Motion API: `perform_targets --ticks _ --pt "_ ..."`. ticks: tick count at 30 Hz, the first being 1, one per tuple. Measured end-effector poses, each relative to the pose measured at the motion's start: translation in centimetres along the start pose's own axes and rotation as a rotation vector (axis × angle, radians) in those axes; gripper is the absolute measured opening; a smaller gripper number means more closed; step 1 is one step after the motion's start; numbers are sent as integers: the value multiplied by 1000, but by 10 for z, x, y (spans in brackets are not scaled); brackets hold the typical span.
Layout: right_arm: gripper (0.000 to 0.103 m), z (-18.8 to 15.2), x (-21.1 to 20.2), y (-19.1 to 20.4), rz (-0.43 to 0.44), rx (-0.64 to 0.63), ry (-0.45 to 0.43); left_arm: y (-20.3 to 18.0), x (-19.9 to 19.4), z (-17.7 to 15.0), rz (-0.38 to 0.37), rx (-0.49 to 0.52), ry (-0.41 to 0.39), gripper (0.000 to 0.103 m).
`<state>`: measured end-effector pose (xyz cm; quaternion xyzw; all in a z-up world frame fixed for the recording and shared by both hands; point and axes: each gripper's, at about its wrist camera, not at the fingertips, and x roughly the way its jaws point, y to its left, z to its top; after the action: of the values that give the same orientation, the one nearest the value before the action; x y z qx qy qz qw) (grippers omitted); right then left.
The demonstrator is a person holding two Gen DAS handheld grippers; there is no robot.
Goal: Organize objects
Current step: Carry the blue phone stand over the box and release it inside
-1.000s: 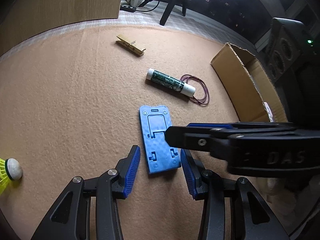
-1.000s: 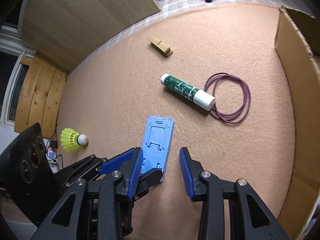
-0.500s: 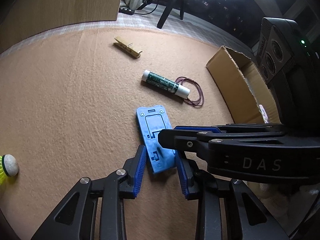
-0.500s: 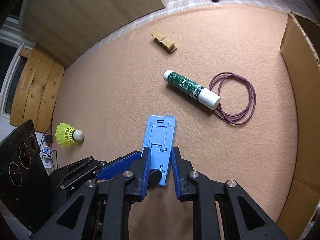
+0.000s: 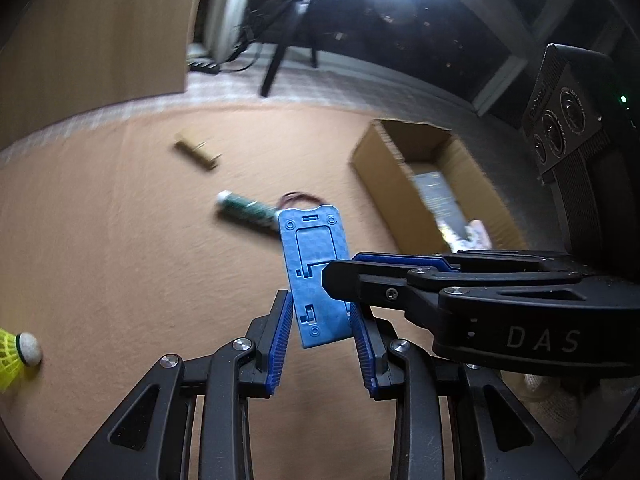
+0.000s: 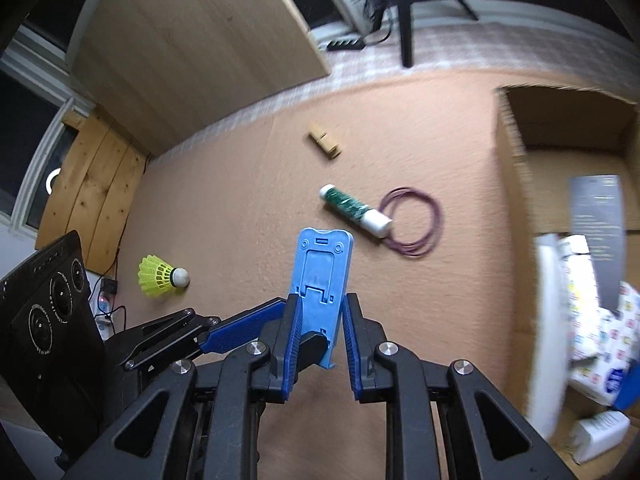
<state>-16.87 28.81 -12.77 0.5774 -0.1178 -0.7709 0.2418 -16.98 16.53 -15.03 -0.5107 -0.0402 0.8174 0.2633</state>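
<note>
A blue plastic phone stand [image 5: 314, 264] [image 6: 322, 272] hangs tilted above the tan mat, held by both grippers at its near end. My left gripper [image 5: 320, 320] is shut on its two long edges. My right gripper [image 6: 320, 320] is shut on the same end from the other direction. In the left wrist view the right gripper [image 5: 344, 276] reaches in from the right across the stand. In the right wrist view the left gripper [image 6: 280, 336] comes in from the lower left. The stand's lowest part is hidden behind the fingers.
On the mat lie a wooden clothespin [image 5: 198, 154] [image 6: 325, 144], a green tube with white ends [image 5: 246, 208] [image 6: 354, 210], a purple cord loop [image 6: 414, 222] and a yellow shuttlecock [image 5: 16, 356] [image 6: 160, 278]. An open cardboard box [image 5: 384, 176] [image 6: 516, 184] with several items stands at the right.
Both grippers closed onto the blue stand while it lay flat on the mat, then rose together. The stand is now off the mat, and the box interior has come into view.
</note>
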Motion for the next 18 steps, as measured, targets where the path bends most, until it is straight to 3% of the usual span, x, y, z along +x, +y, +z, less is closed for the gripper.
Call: perform_targets --ticks 18 --pt "19 -28 -90 -96 -98 125 -123 -138 41 20 -114 173 25 33"
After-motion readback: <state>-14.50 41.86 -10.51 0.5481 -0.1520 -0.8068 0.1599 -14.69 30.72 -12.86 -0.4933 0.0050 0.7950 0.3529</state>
